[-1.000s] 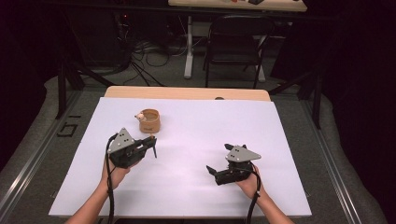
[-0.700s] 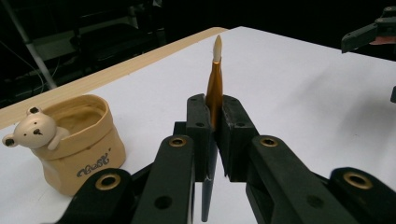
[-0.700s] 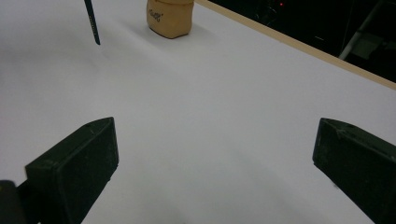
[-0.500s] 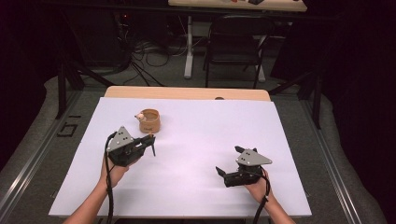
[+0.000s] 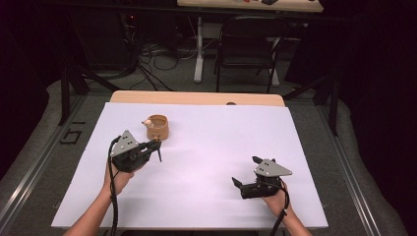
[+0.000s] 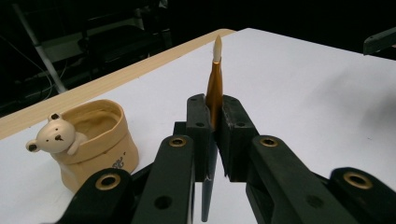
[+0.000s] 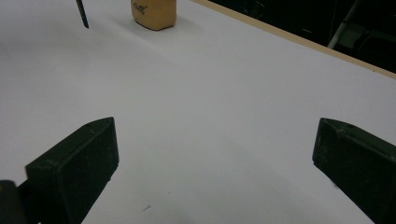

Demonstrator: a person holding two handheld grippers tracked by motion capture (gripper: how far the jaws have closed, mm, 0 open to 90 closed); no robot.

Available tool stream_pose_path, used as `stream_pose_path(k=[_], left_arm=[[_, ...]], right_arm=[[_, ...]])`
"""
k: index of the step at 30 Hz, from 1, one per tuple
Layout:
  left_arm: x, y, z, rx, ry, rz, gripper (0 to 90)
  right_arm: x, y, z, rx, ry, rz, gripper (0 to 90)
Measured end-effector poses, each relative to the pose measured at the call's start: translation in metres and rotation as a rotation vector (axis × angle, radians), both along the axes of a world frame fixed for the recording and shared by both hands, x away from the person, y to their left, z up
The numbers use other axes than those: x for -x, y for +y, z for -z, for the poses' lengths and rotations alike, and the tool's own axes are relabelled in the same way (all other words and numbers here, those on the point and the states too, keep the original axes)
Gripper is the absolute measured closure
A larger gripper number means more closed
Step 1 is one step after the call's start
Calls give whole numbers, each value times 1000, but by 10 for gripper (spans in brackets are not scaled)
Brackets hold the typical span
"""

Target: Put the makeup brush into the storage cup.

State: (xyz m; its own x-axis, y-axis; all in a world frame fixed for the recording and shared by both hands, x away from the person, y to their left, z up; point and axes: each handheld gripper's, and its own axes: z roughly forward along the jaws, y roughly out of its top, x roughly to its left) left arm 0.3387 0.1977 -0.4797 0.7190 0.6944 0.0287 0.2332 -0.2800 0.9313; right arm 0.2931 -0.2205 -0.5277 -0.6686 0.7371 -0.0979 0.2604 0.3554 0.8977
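Observation:
In the left gripper view, my left gripper (image 6: pixel 215 109) is shut on a paintbrush (image 6: pixel 215 79) with an orange ferrule and a white tip that points up past the jaws. Its dark handle hangs below them. In the high view the left gripper (image 5: pixel 155 146) hovers just in front of a tan cup (image 5: pixel 158 127) with a small bear figure on its rim, and the brush (image 5: pixel 159 153) slants down from it. My right gripper (image 5: pixel 246 171) stands open near the table's front right. The right gripper view shows its jaws wide apart around nothing (image 7: pixel 215 149), with the cup (image 7: pixel 154 11) far ahead.
A white sheet (image 5: pixel 211 147) covers the table, with a wooden strip (image 5: pixel 196 98) bare along the far edge. Beyond the table stand a dark chair (image 5: pixel 246 44) and floor cables. A wide stretch of white sheet separates the two grippers.
My right gripper has shifted a little to the right and toward the table's front edge, still open. The left gripper with the brush has hardly moved.

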Motion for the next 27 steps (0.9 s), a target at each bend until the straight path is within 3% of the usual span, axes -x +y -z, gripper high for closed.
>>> stream_pose_path(k=[27], left_arm=[[-9,7,-20,13,1,-5,836]], right_arm=[[0,-1,2,-7,1,15,0]])
